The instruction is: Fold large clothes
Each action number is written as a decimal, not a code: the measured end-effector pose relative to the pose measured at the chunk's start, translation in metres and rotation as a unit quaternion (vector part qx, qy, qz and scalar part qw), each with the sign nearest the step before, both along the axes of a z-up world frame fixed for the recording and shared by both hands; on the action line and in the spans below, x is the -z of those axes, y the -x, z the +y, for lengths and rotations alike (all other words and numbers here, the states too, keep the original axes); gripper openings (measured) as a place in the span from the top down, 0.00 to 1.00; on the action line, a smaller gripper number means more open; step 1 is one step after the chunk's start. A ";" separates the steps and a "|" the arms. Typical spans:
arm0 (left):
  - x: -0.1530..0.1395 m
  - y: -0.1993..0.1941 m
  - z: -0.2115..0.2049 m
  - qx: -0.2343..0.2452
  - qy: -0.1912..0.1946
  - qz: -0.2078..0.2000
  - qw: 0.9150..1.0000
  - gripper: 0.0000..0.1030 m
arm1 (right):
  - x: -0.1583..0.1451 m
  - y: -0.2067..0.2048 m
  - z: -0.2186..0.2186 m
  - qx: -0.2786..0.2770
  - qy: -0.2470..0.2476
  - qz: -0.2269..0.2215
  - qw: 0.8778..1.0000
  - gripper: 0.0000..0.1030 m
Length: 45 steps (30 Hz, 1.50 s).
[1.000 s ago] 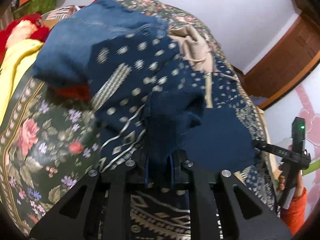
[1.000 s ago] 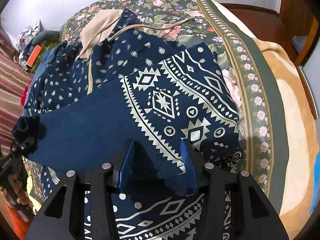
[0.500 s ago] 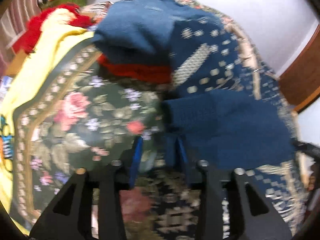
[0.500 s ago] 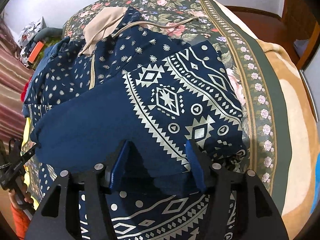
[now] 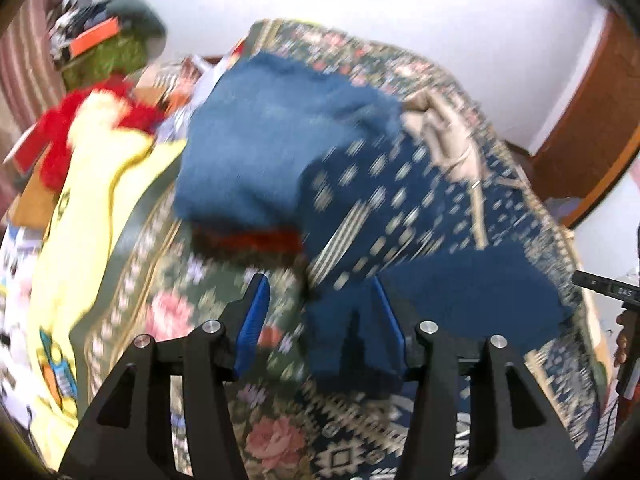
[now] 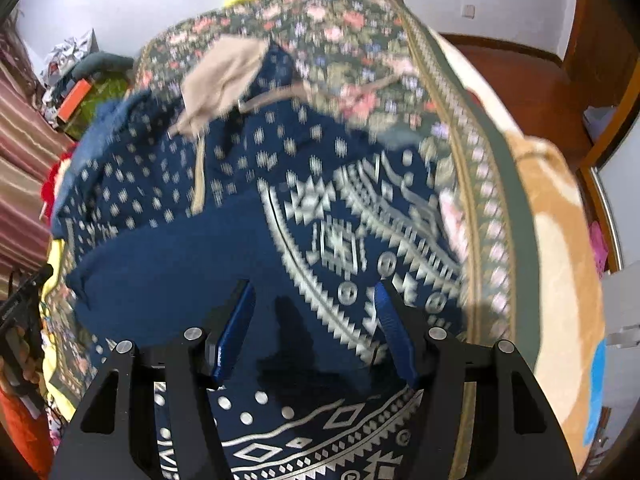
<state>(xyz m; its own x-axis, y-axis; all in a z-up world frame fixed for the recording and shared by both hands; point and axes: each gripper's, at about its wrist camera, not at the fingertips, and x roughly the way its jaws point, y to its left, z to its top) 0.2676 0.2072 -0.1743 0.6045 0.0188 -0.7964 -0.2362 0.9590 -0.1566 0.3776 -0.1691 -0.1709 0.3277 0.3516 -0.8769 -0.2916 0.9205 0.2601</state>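
A navy hooded garment (image 6: 248,208) with white dots and geometric bands lies on a floral bedspread (image 6: 320,28), with a plain navy fold (image 6: 168,280) laid across its patterned part. Its beige hood lining (image 6: 224,80) lies at the far end. My right gripper (image 6: 314,320) is open, jaws wide, just above the garment's near hem. In the left wrist view, my left gripper (image 5: 320,320) is open over the edge of the navy fold (image 5: 460,288), with cloth lying against its right finger (image 5: 386,320).
A folded blue garment (image 5: 272,144) lies on a red one (image 5: 248,240) at the bed's left. A yellow blanket (image 5: 84,216) and red fabric (image 5: 60,140) lie further left. A cluttered pile (image 6: 80,80) stands by the wall. The bed's right edge drops to a wooden floor (image 6: 520,80).
My left gripper let go of the navy sleeve and opened wide; the sleeve now lies folded across the garment. My right gripper has stayed open and pulled back slightly.
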 end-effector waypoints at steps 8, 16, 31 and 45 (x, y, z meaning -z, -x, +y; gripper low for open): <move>-0.046 -0.066 -0.022 0.056 0.001 -0.042 0.998 0.46 | -0.052 -0.030 0.010 0.002 -0.015 -0.065 0.998 0.43; -0.054 -0.144 -0.055 0.110 0.012 -0.034 0.993 0.46 | -0.075 -0.068 0.041 -0.020 -0.029 -0.097 0.995 0.42; 0.028 -0.304 -0.029 0.107 0.140 0.081 0.981 0.46 | 0.003 -0.185 0.092 0.003 -0.060 0.029 0.998 0.42; 0.052 -0.319 -0.036 0.087 -0.004 0.086 0.992 0.55 | 0.047 -0.199 0.125 -0.025 -0.012 0.005 1.000 0.56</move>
